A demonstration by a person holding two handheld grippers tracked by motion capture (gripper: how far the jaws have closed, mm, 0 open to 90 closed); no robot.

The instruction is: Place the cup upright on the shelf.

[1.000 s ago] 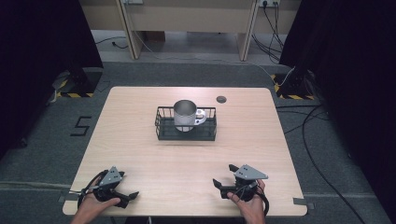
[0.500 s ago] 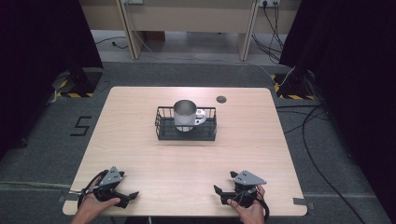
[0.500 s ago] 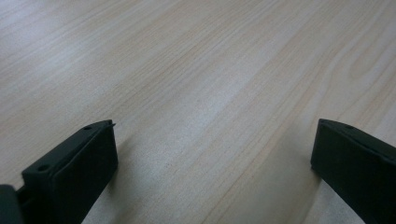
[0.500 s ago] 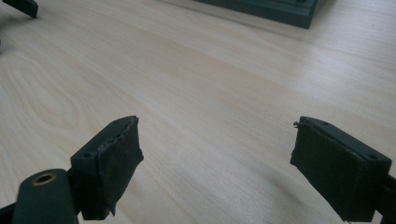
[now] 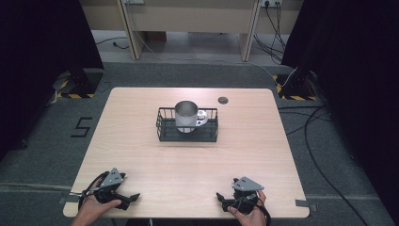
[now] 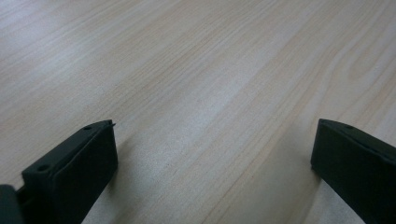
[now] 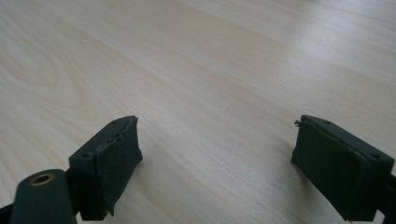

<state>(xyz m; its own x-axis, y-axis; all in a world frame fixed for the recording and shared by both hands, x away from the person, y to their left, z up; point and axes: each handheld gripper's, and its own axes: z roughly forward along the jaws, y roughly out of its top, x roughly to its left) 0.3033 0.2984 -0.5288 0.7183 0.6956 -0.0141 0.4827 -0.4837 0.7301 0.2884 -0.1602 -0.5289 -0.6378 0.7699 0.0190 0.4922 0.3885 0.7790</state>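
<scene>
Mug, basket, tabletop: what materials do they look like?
Mug: likely stainless steel, with a dull silver sheen. Basket: thin black wire, probably coated metal, with an open grid you can see through. Tabletop: pale wood grain with a soft glare, seemingly laminate or veneer; the pictures don't settle which.

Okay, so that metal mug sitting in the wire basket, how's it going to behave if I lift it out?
The metal mug looks rigid and thin-walled, so probably light and not fragile. Its shiny surface may be slippery between gripper pads. It stands upright inside the wire basket, handle toward the right, so it could catch the basket's rim if tilted.
</scene>
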